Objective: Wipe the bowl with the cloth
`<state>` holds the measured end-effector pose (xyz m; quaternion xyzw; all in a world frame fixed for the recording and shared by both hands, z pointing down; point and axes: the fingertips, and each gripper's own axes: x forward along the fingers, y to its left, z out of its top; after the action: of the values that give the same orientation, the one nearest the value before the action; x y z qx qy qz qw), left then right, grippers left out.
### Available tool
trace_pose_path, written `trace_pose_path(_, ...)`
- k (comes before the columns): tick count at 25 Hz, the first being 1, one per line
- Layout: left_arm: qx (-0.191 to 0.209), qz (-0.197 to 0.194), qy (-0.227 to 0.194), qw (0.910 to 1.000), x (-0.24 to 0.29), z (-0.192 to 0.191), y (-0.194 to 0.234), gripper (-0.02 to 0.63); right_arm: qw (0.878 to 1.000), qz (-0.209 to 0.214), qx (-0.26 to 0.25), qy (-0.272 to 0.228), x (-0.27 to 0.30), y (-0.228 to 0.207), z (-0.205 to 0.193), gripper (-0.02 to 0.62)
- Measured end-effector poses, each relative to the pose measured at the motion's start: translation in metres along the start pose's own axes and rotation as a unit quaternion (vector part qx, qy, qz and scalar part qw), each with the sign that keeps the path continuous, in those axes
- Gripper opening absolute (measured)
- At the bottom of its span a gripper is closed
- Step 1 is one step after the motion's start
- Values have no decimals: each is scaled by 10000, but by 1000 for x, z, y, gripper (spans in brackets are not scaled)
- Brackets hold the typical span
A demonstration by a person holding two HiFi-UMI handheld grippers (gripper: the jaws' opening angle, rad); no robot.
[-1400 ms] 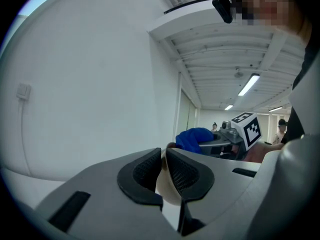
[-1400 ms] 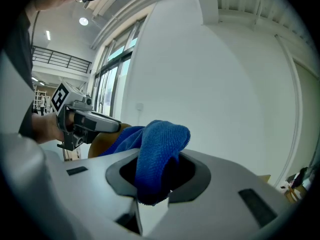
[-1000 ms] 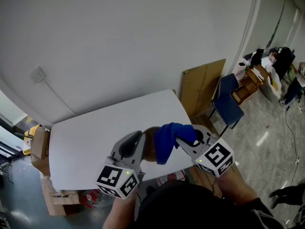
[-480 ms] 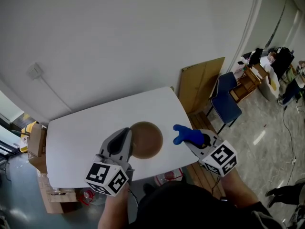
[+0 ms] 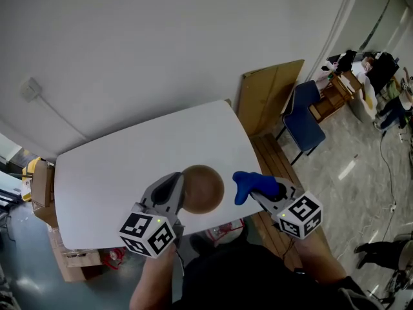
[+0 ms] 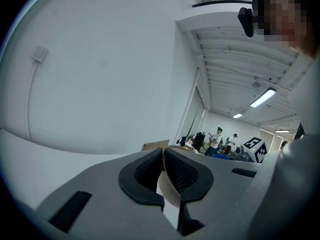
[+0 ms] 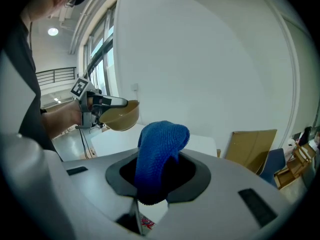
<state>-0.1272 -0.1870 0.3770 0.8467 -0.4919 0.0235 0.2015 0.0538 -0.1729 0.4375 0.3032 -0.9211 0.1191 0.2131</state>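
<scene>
In the head view my left gripper (image 5: 179, 185) is shut on the rim of a brown bowl (image 5: 202, 188), held up over the near edge of the white table (image 5: 129, 166). The left gripper view shows the thin bowl rim (image 6: 163, 168) pinched between the black pads (image 6: 145, 171). My right gripper (image 5: 259, 187) is shut on a blue cloth (image 5: 248, 184), which sticks out to the left, a short gap from the bowl. In the right gripper view the cloth (image 7: 159, 151) bulges up between the jaws, and the bowl (image 7: 121, 115) hangs beyond it to the left.
A cardboard sheet (image 5: 268, 105) leans on the wall right of the table, with a blue chair (image 5: 303, 131) beside it. Cardboard boxes (image 5: 39, 186) stand at the table's left end. People and furniture are far off at the right (image 5: 371, 76).
A second ago the blue cloth lay against the bowl. My right gripper has since drawn away to the right with it, and the bowl now shows uncovered in my left gripper.
</scene>
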Motion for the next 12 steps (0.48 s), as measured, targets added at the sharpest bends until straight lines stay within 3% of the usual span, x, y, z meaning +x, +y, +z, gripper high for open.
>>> trace_pose_path(12,-723,18,838,9939,49,-95,30,28,9964,225,651,500,24,1,-72,86)
